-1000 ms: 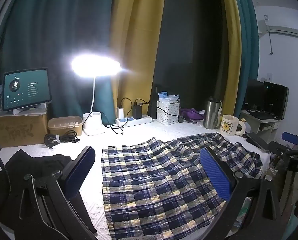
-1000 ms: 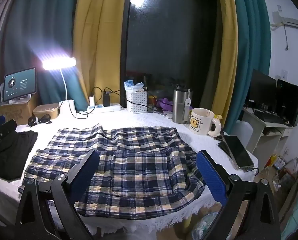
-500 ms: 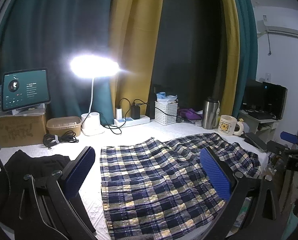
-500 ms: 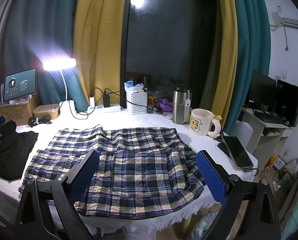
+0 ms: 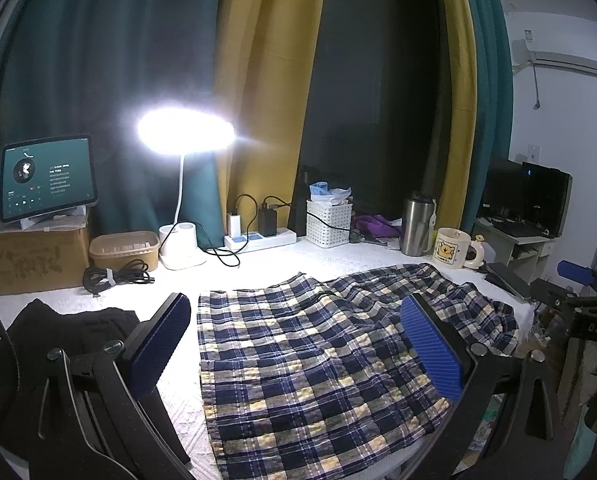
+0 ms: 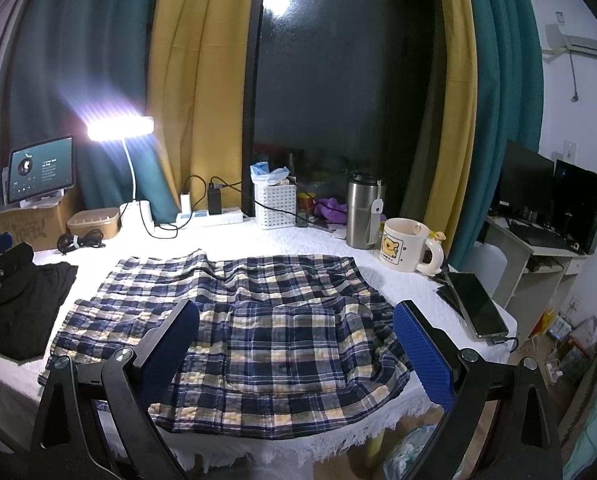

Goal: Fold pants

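Over the last second almost nothing is changing: the navy, white and yellow plaid cotton pants [image 5: 318, 360] are lying in the same spread, lightly rumpled shape on the white quilted tablecloth [image 5: 266, 264], filling the lower centre of both views. In the left wrist view the scene is sliding slightly downward and left, so that tool appears to be creeping; the right wrist view is barely shifting. This suggests folding is not yet under way and both tools are lining up for a first grasp.

The left gripper [image 5: 298, 356] is hovering above the leg end of the pants, its blue ribbed pads spread wide apart and holding nothing. The right gripper [image 6: 298, 352] is hanging over the waist end, where cloth is drooping past the table's front edge, its pads likewise wide apart and empty. A black garment [image 6: 26, 312] is lying at the left of the frame, just beside the pants.
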{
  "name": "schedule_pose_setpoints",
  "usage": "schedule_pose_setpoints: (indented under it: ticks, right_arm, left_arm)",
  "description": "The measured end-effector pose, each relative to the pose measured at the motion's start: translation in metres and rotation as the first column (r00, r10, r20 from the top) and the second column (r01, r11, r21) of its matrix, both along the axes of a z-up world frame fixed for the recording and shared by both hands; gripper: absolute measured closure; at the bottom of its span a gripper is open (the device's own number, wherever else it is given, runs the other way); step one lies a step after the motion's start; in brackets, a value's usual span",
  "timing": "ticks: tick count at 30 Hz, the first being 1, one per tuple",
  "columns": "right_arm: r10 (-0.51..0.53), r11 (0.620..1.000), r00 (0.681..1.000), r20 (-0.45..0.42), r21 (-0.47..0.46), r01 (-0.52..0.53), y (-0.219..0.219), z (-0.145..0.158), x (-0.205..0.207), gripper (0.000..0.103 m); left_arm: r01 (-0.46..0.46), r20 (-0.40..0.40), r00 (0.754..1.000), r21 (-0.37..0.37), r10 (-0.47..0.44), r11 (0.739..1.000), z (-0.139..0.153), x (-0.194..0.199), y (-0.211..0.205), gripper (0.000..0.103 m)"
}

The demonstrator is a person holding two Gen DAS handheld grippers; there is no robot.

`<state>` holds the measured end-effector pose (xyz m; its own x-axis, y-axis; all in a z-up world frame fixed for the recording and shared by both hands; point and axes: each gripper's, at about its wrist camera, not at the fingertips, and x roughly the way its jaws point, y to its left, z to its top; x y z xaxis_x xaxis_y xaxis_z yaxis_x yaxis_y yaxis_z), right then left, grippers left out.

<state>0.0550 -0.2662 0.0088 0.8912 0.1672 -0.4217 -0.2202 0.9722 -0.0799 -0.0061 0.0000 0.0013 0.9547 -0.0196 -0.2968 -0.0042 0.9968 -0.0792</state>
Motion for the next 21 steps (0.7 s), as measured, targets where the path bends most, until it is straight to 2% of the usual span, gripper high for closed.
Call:
schedule_pose_setpoints:
  ticks: [21]
  right_arm:
    - [0.000,1.000,1.000,0.006,0.002,0.000,0.0000,0.0033,-0.0002,0.005]
  left_arm:
    - [-0.001,0.013,1.000,0.000,0.001,1.000,0.0071,-0.0010,0.0025,0.000]
